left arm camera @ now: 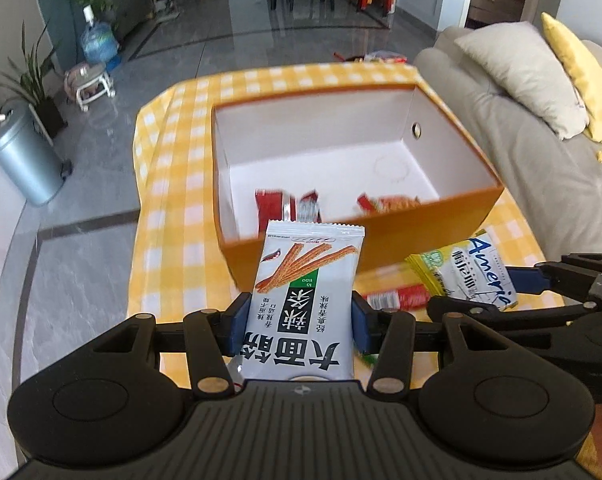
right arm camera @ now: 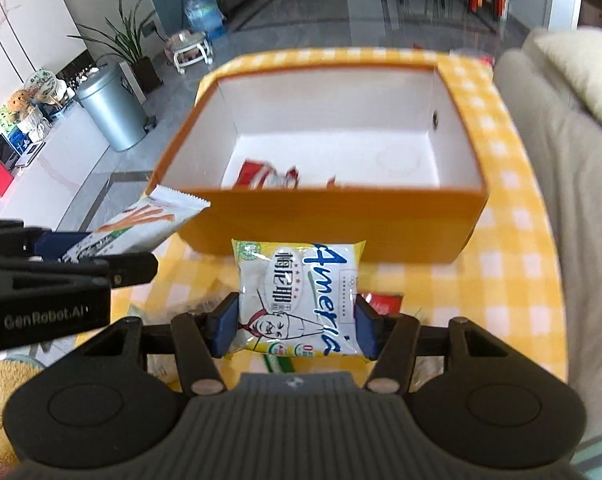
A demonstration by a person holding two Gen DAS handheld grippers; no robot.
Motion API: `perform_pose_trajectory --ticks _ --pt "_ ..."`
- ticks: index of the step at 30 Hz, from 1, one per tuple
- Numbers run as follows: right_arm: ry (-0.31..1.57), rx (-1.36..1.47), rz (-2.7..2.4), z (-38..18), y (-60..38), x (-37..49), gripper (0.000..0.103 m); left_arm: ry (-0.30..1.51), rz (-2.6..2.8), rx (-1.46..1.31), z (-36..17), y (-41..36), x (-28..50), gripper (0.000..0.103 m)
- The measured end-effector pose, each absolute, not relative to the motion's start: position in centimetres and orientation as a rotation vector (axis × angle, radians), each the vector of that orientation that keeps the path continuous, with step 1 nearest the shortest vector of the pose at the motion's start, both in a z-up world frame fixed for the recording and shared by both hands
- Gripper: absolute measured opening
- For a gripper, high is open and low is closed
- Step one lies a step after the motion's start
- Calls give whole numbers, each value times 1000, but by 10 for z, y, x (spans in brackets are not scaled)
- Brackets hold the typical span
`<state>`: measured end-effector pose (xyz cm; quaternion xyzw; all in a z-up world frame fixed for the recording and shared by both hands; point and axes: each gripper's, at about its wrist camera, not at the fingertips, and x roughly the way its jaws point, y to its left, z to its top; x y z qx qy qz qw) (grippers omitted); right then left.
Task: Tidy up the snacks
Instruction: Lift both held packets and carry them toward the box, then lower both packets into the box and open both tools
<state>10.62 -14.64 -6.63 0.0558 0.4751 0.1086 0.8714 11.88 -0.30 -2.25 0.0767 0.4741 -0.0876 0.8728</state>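
At left, the left claw [left arm camera: 299, 326] clamps a white spicy-stick snack packet [left arm camera: 307, 304] between its blue pads, holding it above the yellow-checked counter [left arm camera: 173, 240] just short of the orange box [left arm camera: 421, 232]. A few red-wrapped snacks [left arm camera: 289, 206] lie on the box's white floor. At right, the right claw [right arm camera: 295, 326] grips a yellow-and-white snack bag [right arm camera: 301, 300] before the box's near wall, a red packet [right arm camera: 385, 304] lying on the cloth beneath.

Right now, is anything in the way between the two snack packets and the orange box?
Only the box's own near wall. The white packet in the left gripper and the yellow packet in the right gripper sit just before it, so they must go over its rim. The box is open, with a few red packets inside.
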Motion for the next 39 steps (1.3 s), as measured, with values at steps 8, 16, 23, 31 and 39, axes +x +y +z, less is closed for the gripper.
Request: perform_pose_trajectory --ticks 8,16,23,31,39 --pt "913 31 213 -27 -161 131 56 951 -197 229 -10 -19 149 57" --pt "907 -34 209 -16 -171 173 56 962 -206 266 -14 -24 186 57" --pt "982 -61 224 -30 -170 218 56 1021 -236 288 -26 -29 220 57" --pt "1109 -151 224 -71 -160 257 56 1098 -267 361 -60 -41 247 57" --pt "1175 -246 223 -105 -154 280 56 1191 -263 360 -90 -49 271 57"
